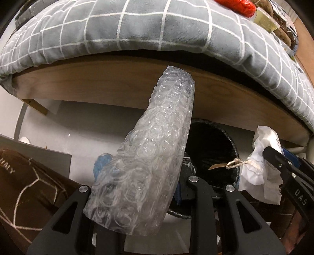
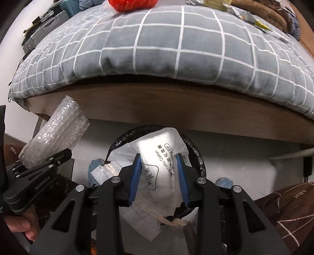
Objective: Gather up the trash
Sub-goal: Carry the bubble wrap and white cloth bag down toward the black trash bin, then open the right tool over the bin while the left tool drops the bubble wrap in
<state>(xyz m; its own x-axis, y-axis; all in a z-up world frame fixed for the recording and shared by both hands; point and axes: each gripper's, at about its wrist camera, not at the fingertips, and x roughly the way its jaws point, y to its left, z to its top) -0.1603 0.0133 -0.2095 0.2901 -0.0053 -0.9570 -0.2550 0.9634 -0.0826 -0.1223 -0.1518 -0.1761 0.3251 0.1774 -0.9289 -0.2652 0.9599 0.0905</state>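
Note:
My left gripper (image 1: 140,174) is shut on a long roll of clear bubble wrap (image 1: 155,149) that sticks up and forward; it also shows at the left of the right wrist view (image 2: 55,133). My right gripper (image 2: 159,174) is shut on a white cotton-pad packet (image 2: 157,166) with a string tag, held over the bin. The same packet (image 1: 261,166) shows at the right of the left wrist view. A round bin lined with a black bag (image 1: 214,149) stands on the floor under the bed edge, also seen behind the packet in the right wrist view (image 2: 196,155).
A bed with a grey checked cover (image 1: 157,29) and wooden side rail (image 1: 98,86) overhangs the bin. A red bag (image 2: 131,4) and wrappers (image 2: 247,15) lie on the bed. Brown patterned fabric (image 1: 29,180) lies at lower left and at lower right (image 2: 290,215). A grey suitcase (image 2: 45,29) stands behind.

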